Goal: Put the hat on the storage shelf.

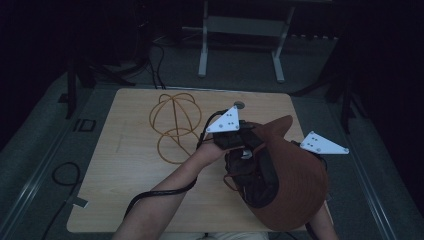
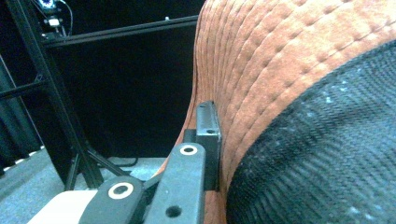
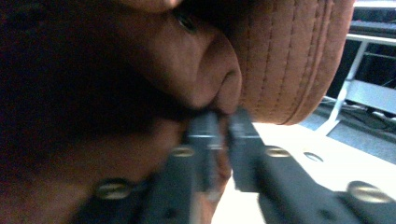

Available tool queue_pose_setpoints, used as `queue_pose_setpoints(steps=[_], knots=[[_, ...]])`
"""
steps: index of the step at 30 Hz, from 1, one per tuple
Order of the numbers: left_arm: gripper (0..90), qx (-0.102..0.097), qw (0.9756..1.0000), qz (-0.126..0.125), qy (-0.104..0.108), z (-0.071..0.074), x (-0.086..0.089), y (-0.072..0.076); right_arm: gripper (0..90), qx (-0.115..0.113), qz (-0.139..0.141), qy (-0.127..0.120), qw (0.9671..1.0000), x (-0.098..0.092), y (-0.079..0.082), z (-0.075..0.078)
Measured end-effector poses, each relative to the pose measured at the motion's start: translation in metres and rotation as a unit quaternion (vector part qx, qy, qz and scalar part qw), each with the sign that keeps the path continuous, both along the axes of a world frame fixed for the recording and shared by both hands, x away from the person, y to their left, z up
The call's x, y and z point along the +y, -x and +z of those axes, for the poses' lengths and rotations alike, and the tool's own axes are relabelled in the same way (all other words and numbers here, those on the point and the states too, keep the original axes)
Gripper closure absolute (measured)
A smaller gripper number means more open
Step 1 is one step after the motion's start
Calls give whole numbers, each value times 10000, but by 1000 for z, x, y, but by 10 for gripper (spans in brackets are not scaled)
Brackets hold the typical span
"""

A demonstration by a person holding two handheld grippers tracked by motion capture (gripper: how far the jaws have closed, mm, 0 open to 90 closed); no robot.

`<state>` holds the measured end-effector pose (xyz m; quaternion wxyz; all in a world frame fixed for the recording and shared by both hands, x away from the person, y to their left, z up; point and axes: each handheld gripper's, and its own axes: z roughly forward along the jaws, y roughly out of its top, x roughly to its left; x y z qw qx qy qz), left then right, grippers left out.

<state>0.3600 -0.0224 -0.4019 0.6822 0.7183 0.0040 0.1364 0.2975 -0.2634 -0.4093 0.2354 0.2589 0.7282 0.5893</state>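
Observation:
A rust-brown bucket hat [image 1: 295,185] with a black lining [image 2: 327,154] is held up over the right half of the wooden table [image 1: 125,195]. My left gripper [image 2: 215,140] is shut on the stitched brim [image 2: 280,60], with one black jaw on the outside and the other hidden behind the cloth. In the high view the left gripper [image 1: 239,146] sits at the hat's left side under its grey plate. My right gripper [image 3: 223,122] is shut on a fold of the hat [image 3: 280,56], its two jaws pinching the brown cloth. Its grey plate [image 1: 322,143] shows at the hat's far right.
An orange wire frame [image 1: 173,125] of crossed hoops lies on the table at the back left. A black cable [image 1: 155,192] trails along the left forearm. Beyond the table's far edge stands a grey metal stand [image 1: 240,30] on a dark floor.

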Motion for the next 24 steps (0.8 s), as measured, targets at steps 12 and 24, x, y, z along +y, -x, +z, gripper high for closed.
queue_pose_setpoints(steps=[12, 24], knots=[[727, 165, 9997, 164, -1, 6, 9, -1, 898, 204, -46, -315, 9993, -1, -3, 4], [317, 249, 9928, 1134, -298, 22, 28, 7, 897, 104, -106, -554, 9984, -8, -4, 12]])
